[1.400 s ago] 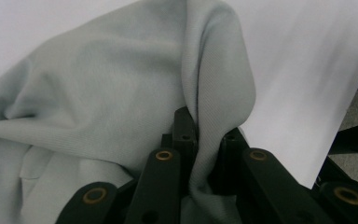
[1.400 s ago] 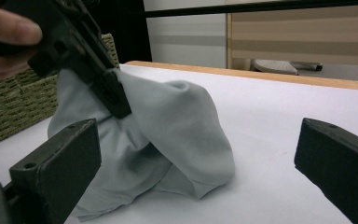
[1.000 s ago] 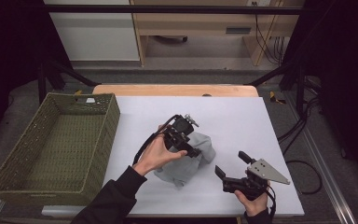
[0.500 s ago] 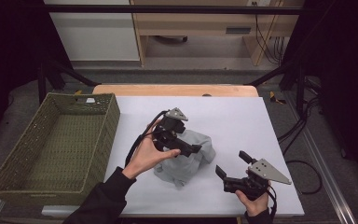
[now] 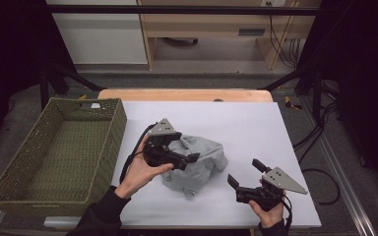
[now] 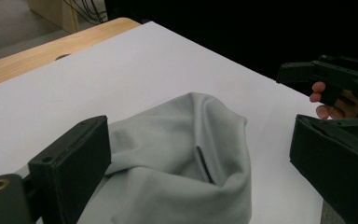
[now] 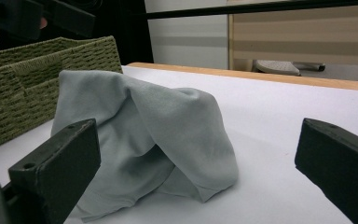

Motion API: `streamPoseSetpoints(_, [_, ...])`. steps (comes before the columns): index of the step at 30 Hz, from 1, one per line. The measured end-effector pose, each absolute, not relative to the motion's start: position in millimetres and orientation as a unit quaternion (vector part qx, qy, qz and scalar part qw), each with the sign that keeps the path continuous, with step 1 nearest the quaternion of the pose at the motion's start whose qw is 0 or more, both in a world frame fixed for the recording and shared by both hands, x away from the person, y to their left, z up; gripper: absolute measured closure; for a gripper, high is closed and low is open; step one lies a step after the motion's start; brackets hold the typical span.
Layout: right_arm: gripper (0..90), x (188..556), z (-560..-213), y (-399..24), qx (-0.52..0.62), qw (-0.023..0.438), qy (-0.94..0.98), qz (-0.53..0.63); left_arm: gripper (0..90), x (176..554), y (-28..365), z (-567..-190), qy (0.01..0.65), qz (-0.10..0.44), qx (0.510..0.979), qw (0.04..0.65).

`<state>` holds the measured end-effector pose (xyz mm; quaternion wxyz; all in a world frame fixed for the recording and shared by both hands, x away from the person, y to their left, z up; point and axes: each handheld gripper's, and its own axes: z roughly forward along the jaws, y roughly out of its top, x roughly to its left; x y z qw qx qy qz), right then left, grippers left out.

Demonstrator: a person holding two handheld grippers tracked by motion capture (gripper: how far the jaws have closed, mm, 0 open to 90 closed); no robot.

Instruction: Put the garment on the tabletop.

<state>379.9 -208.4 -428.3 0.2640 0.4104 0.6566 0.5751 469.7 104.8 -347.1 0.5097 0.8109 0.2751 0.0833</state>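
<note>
Crumpled grey cloth (image 5: 197,162) heaped near the middle of the white tabletop (image 5: 256,128), bunched into a soft mound with folds falling toward the front edge. Left gripper (image 5: 189,158) held above the cloth's left side, jaws spread wide after just having been opening, nothing pinched between them; in the left gripper view the grey fabric (image 6: 186,158) lying below and between the two black jaws, with no pad pressing on it. Left hand (image 5: 142,169) wrapped around the gripper body, sleeve coming in from the bottom edge. Right gripper (image 5: 245,173) low over the table to the right of the cloth and apart from it, jaws spread, empty; right hand (image 5: 268,211) gripping it from below, grey three-cornered plate on top. In the right gripper view the mound of cloth (image 7: 149,135) standing ahead between the open jaws, clear of both. Green woven basket (image 5: 54,147) at the table's left edge, just beside the white surface, well apart from the cloth.
</note>
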Motion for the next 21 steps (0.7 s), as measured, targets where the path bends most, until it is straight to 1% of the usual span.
streamPoseSetpoints(8, [0.3, 379.9, -428.3, -208.5, 0.410, 0.263, 0.657, 0.575, 4.8, 458.4, 134.5, -362.0, 0.292, 0.090, 0.787, 0.536])
streamPoseSetpoints(15, [0.3, 379.7, -428.4, -208.8, 0.410, 0.261, 0.659, 0.574, 4.3, 445.6, 158.2, -364.8, 0.297, 0.107, 0.772, 0.551])
streamPoseSetpoints(21, [0.3, 379.8, -428.3, -209.6, 0.411, 0.262, 0.657, 0.576, 3.7, 434.2, 175.3, -370.6, 0.306, 0.119, 0.766, 0.552])
